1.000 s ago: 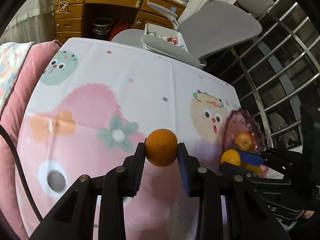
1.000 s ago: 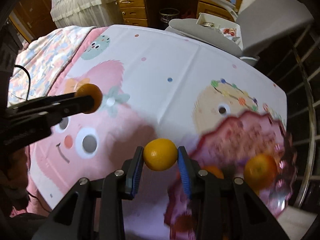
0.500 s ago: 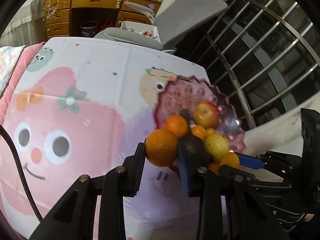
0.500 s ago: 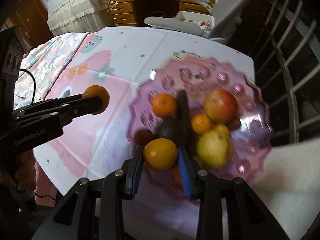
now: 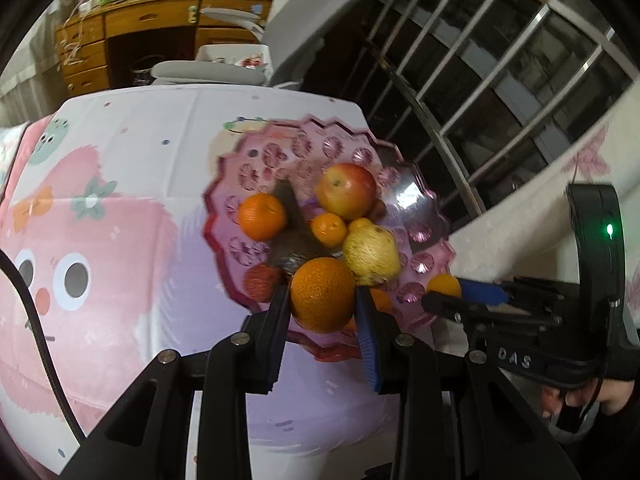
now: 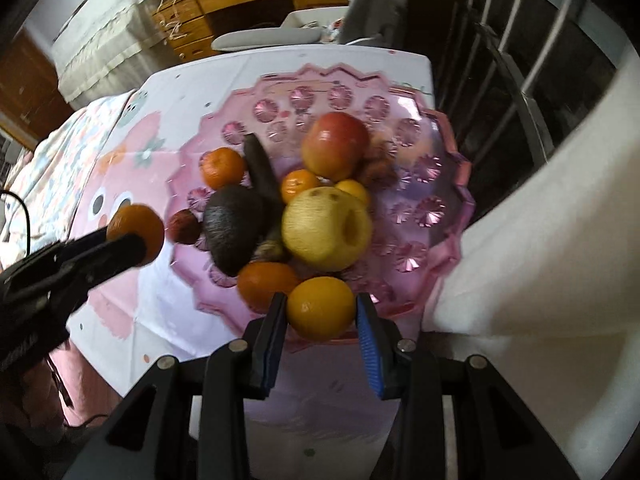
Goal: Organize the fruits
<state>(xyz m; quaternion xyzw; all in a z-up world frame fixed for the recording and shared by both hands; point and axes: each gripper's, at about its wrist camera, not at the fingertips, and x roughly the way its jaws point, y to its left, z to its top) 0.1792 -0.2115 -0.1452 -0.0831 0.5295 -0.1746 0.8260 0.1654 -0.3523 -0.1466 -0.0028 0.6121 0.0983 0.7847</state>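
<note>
While I hold both tools over the pink bowl (image 6: pixel 460 168), each one is clamped on a fruit. My left tool (image 5: pixel 322 322) grips an orange (image 5: pixel 322 299) between its two blue pads, and this orange hangs over the near rim of the bowl, just in front of the pile of fruit. My right tool (image 6: pixel 321 320) grips a more yellow orange (image 6: pixel 320 307) in the same way, also above the near rim of the bowl, beside another orange (image 6: pixel 264 282) that lies inside the bowl.

The bowl stands on the bench (image 5: pixel 132 168), at its far right part, close to the window bars (image 5: pixel 480 80). The bench has a cloth with pink cartoon figures on it. Inside the bowl I see a red apple (image 6: pixel 335 146) toward the far side, a pale yellow fruit (image 6: pixel 326 230) in the middle, and a dark avocado (image 6: pixel 232 228) at the left of the pile. One mandarin (image 6: pixel 222 168) lies at the far left of the bowl, and a smaller one (image 6: pixel 299 186) lies between the apple and the pale fruit. A small red fruit (image 6: pixel 183 227) rests at the left rim of the bowl. A dark long thing stands between the mandarins, but I cannot tell what it is.

From the left camera, my right tool shows at the right side of the bowl with its fruit at the tip. Behind the bench stand a grey chair (image 5: pixel 312 36) and a wooden desk (image 5: pixel 160 28).
</note>
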